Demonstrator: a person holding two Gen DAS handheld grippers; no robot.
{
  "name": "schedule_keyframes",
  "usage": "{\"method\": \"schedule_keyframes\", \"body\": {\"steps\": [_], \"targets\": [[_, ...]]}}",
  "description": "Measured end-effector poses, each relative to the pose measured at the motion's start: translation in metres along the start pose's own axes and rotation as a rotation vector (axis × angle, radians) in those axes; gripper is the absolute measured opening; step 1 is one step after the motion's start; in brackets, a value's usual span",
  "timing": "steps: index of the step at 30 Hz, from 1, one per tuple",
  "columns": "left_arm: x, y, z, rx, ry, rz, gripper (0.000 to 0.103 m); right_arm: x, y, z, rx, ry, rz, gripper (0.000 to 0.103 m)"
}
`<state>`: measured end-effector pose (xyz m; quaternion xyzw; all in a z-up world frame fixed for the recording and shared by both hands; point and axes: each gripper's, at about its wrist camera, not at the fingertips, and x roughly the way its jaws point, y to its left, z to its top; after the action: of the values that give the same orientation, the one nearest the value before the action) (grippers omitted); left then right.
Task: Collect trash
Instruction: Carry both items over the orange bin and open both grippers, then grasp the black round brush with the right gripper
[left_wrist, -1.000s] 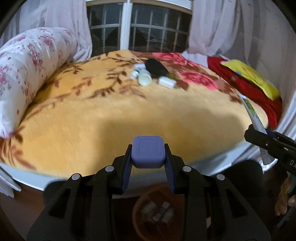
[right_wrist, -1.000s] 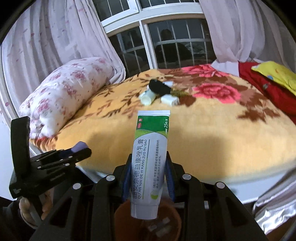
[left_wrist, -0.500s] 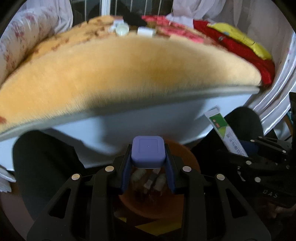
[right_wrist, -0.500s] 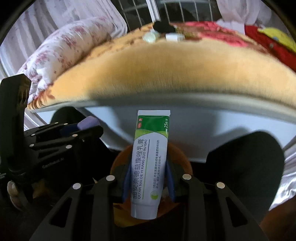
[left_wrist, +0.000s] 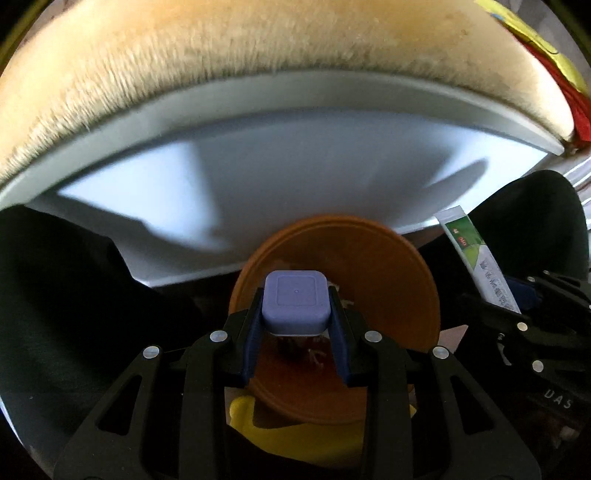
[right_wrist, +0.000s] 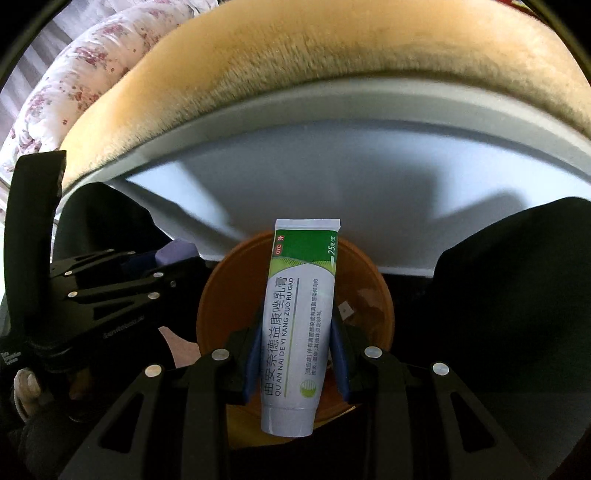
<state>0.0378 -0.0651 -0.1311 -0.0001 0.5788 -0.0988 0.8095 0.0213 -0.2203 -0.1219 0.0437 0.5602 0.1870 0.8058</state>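
Observation:
My left gripper (left_wrist: 295, 325) is shut on a small lavender square box (left_wrist: 295, 301), held right above an orange bin (left_wrist: 388, 280) on the floor by the bed. My right gripper (right_wrist: 297, 343) is shut on a green and white ointment tube (right_wrist: 299, 317), also over the orange bin (right_wrist: 362, 295). Some white scraps (right_wrist: 345, 309) lie inside the bin. The tube (left_wrist: 480, 266) and right gripper show at the right of the left wrist view. At the left of the right wrist view I see the left gripper with the lavender box (right_wrist: 175, 251).
The bed's pale side panel (left_wrist: 295, 173) rises just behind the bin, topped by a furry orange blanket (left_wrist: 258, 48). A floral pillow (right_wrist: 74, 85) lies at upper left. The person's dark-clad legs (left_wrist: 55, 295) flank the bin. Something yellow (left_wrist: 295, 435) lies beside the bin.
Both grippers have dropped from bed height toward the floor and tilted downward. The bed top has slid out of sight; the orange bin now fills the middle. Both grips are unchanged.

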Motion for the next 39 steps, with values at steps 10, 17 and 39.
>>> {"method": "schedule_keyframes", "body": {"steps": [10,17,39], "targets": [[0.002,0.000,0.005,-0.013,0.019,0.025,0.065,0.001,0.007,-0.001,-0.013,-0.002,-0.032,0.051],[-0.004,0.009,0.003,-0.041,0.005,0.002,0.065,-0.019,0.004,-0.002,-0.004,-0.069,-0.037,0.057],[-0.137,0.019,0.117,0.064,-0.524,-0.001,0.078,-0.113,0.020,0.206,-0.319,-0.457,-0.076,0.075]]}}
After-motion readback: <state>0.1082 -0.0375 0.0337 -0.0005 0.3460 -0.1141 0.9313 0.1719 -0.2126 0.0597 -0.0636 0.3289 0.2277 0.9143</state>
